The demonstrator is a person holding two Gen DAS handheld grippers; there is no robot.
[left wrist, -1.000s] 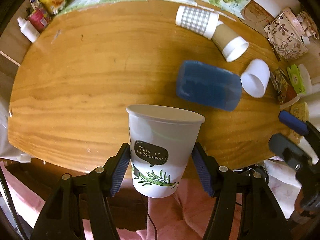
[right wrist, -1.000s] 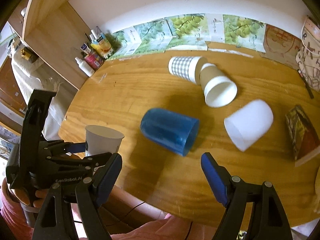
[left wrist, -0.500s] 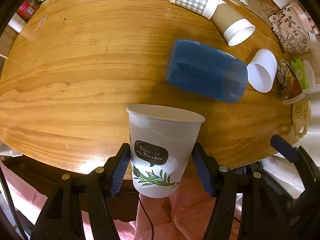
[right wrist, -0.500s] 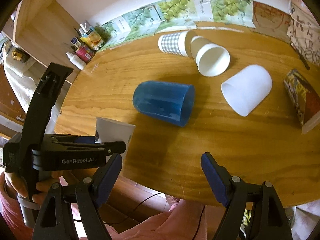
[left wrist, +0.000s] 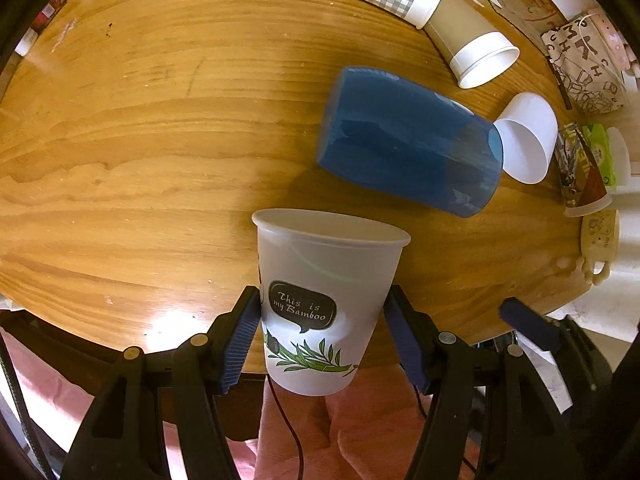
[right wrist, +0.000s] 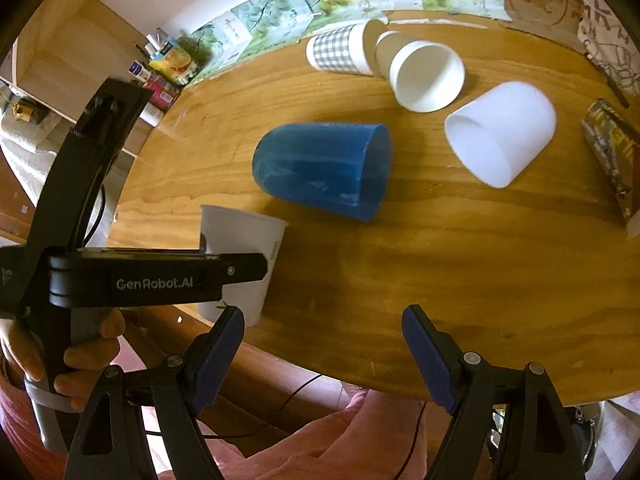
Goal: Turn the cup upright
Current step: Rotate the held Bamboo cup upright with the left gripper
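At the wooden table's (left wrist: 140, 140) near edge, left fingers (left wrist: 236, 344) pinch the bamboo cup (left wrist: 320, 304) upright; right fingers (right wrist: 424, 356) spread.

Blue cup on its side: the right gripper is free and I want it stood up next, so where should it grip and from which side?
Grip the blue cup across its curved wall near the open rim, which faces right. The open right gripper could descend from above, jaws straddling the barrel; the white cup lies apart to the right.
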